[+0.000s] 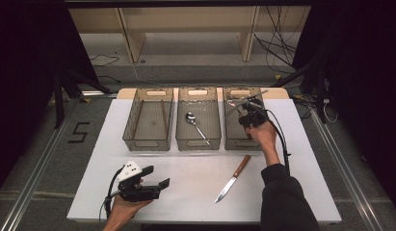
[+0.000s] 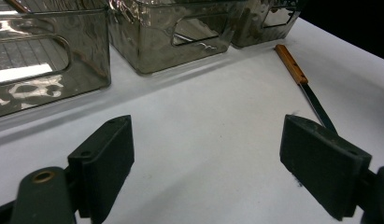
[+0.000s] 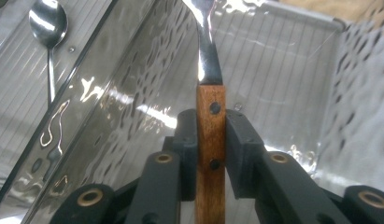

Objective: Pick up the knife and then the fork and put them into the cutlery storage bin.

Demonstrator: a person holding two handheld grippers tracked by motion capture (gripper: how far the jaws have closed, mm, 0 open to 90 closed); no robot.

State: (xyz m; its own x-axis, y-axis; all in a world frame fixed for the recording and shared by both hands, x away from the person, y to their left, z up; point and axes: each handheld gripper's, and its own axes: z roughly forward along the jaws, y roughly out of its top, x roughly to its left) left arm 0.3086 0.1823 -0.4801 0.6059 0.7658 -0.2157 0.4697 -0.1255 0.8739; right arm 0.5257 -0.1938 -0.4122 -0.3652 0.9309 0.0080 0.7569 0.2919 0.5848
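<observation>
Over the right-hand bin [image 1: 232, 126], the right tool [image 3: 211, 140] clamps a wooden-handled utensil [image 3: 210, 135]. A spoon [image 1: 195, 124] lies in the middle bin [image 1: 199, 140]. On the bench [image 1: 186, 192], the left tool [image 2: 206, 163] rests with jaws apart, a knife [image 1: 232, 178] near it.

One sign can be read: a large dark numeral "5" [image 1: 79, 132] marked on the grey floor [image 1: 51, 159], left of the bench [image 1: 195, 192]. No other lettering, label or brand can be read.
</observation>
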